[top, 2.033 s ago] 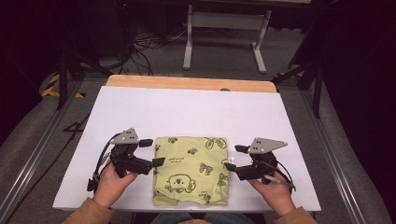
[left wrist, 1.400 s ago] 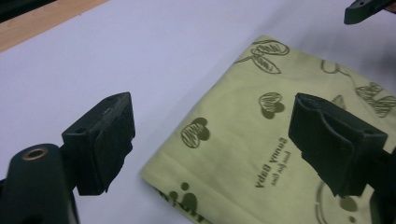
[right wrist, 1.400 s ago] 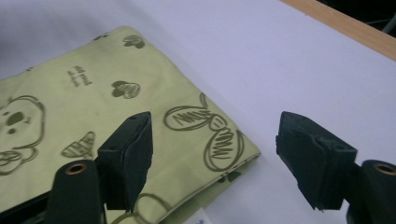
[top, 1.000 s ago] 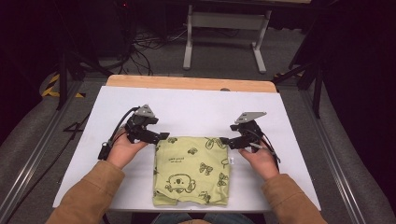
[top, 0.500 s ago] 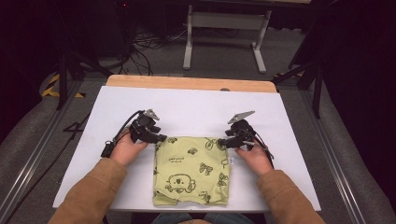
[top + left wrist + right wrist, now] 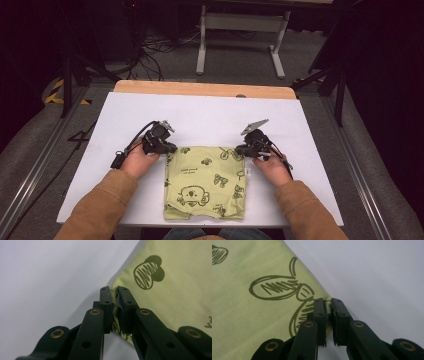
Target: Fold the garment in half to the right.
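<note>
I hold my left gripper [image 6: 169, 148] at the far left corner of the yellow-green cloth [image 6: 206, 181], and its jaws have just been closing. In the left gripper view, my left gripper [image 6: 113, 293] has its two black fingers [image 6: 105, 305] drawn almost together, with a bunched fold of the cloth's [image 6: 172, 285] edge squeezed between them, so I am pinching fabric there and not the table.

My right gripper [image 6: 241, 149] sits at the far right corner of the same cloth, and its jaws have just been closing too. In the right gripper view, my right gripper [image 6: 328, 302] has its fingers [image 6: 320, 315] nearly pressed together, and the very corner of the cloth [image 6: 257, 312] is caught in the narrow slit between them, just beside a printed butterfly [image 6: 284, 291].

The cloth lies flat on the white table top [image 6: 210, 115], on the near half, between my two hands, with its dark printed drawings facing up. Its near edge lies close to the table's near edge. My left hand [image 6: 137, 161] and right hand [image 6: 270, 169] rest low on the table at either side of the cloth's far edge.
</note>
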A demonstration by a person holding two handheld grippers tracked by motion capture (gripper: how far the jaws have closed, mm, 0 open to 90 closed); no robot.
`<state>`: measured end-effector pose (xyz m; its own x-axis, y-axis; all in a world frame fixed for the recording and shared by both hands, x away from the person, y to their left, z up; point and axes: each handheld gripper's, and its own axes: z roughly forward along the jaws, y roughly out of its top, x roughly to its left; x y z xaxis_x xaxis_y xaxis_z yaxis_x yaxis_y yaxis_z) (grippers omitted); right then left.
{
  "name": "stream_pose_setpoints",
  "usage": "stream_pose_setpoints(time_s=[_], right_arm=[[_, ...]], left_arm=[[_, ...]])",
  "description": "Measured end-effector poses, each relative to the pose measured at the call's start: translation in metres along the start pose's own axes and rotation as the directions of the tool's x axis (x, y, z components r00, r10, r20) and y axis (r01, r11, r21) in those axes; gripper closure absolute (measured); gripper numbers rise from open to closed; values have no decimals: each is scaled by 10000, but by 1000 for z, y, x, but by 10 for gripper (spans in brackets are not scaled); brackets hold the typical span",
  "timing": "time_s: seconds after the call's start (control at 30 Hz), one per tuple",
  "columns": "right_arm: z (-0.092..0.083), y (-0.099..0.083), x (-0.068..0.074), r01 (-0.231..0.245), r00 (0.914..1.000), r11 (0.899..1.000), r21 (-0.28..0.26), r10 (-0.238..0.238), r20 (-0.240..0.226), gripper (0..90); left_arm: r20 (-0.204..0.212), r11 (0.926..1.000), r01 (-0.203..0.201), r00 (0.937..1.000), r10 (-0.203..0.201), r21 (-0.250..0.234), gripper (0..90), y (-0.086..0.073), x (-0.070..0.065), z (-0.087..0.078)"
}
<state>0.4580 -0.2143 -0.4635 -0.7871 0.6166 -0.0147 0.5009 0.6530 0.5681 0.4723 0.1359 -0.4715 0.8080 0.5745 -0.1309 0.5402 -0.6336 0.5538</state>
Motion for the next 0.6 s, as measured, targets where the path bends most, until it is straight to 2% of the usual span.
stream_pose_setpoints(time_s=[0.07,0.13,0.33,0.47,0.6], right_arm=[[-2,2,-4,-49,9998,10000,-20,49,177,831],[-4,5,-8,-56,9988,9999,-98,61,488,831],[-11,14,-28,-255,9893,9977,-629,342,1415,831],[-9,15,-43,-555,9800,9953,-790,695,1865,831],[-8,17,-51,-822,9695,9888,-1249,1084,2199,831]], left_arm=[[-2,9992,66,10000,-66,-389,830,4,4,-1],[-77,9985,7,10000,-11,-544,830,10,7,-3],[-353,9914,10,9994,-56,-1309,829,33,14,-6],[-542,9869,117,9983,-207,-1609,828,43,20,1],[-666,9864,314,9969,-426,-1612,827,50,26,8]])
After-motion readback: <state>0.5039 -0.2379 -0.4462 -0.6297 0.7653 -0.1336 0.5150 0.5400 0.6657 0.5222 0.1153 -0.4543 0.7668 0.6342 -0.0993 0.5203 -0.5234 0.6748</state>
